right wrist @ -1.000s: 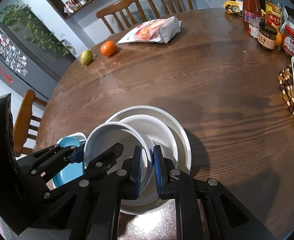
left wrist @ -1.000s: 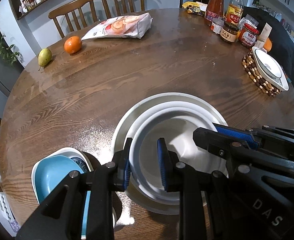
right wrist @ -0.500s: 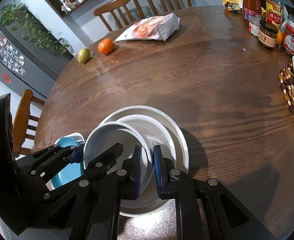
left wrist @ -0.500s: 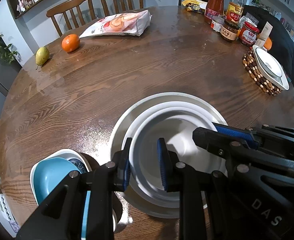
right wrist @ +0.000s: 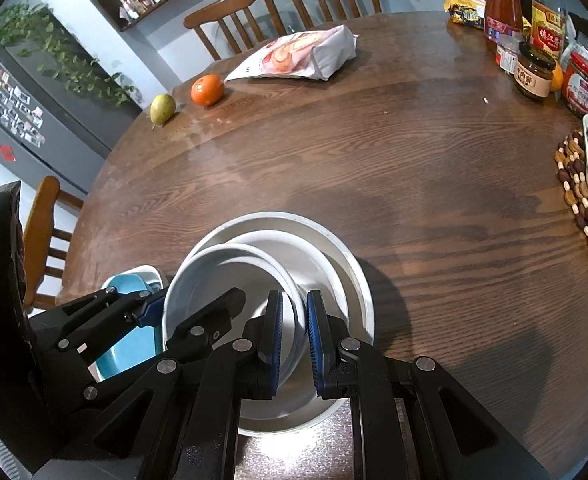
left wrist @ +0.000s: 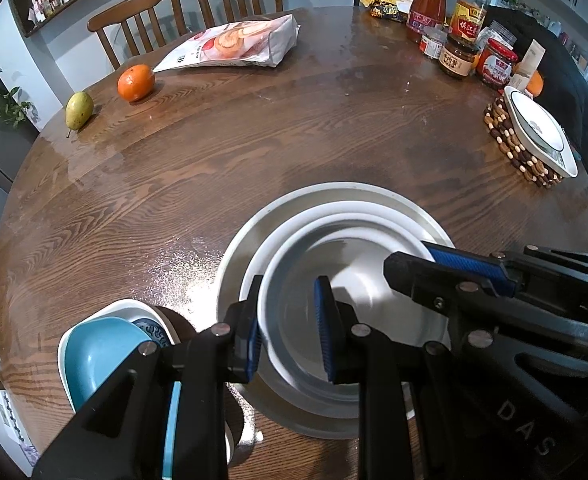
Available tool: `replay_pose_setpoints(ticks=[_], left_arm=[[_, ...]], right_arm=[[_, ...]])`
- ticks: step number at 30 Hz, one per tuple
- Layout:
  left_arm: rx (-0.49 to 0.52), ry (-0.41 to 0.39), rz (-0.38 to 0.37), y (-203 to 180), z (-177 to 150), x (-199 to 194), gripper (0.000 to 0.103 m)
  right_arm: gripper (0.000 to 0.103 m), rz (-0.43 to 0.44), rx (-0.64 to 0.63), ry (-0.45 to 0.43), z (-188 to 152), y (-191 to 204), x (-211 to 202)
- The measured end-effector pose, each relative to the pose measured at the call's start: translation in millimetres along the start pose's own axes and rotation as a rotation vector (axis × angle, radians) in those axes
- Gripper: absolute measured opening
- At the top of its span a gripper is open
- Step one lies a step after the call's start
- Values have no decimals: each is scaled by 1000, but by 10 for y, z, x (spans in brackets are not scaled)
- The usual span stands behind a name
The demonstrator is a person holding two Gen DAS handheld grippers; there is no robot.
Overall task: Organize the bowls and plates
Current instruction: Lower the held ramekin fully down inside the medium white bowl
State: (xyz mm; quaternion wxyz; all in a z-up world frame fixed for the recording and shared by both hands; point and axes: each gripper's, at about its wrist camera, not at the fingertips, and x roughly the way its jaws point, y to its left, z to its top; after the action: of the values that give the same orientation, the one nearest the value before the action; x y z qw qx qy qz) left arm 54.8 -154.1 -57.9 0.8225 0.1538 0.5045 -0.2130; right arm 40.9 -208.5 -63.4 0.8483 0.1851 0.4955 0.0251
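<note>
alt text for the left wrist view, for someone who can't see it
Two black grippers grip a white bowl by opposite rims, left gripper near side, right gripper from the right, over a white plate on a grey plate. Blue bowl at lower left; round wooden table with orange, pear, snack bag.

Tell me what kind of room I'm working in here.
Most likely a home dining area or eat-in kitchen: a round wooden dining table with wooden chairs pulled up, sauce bottles and jars at its edge, and a fridge covered in magnets beside it.
</note>
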Motion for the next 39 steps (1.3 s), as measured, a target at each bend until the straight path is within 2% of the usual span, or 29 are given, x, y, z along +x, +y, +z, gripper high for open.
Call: replay_pose_setpoints(ticks=[9,28,39], left_arm=[[6,7,4,-9,-4,4,21],[7,19,2,-26,-20,21,30],[-2,26,0,-36,-21,29,31]], right_arm=[[15,-3,1,4,-5,2,-1],[16,1,9,4,-22,0,-3],[16,1,8,5,-18,0,-6]])
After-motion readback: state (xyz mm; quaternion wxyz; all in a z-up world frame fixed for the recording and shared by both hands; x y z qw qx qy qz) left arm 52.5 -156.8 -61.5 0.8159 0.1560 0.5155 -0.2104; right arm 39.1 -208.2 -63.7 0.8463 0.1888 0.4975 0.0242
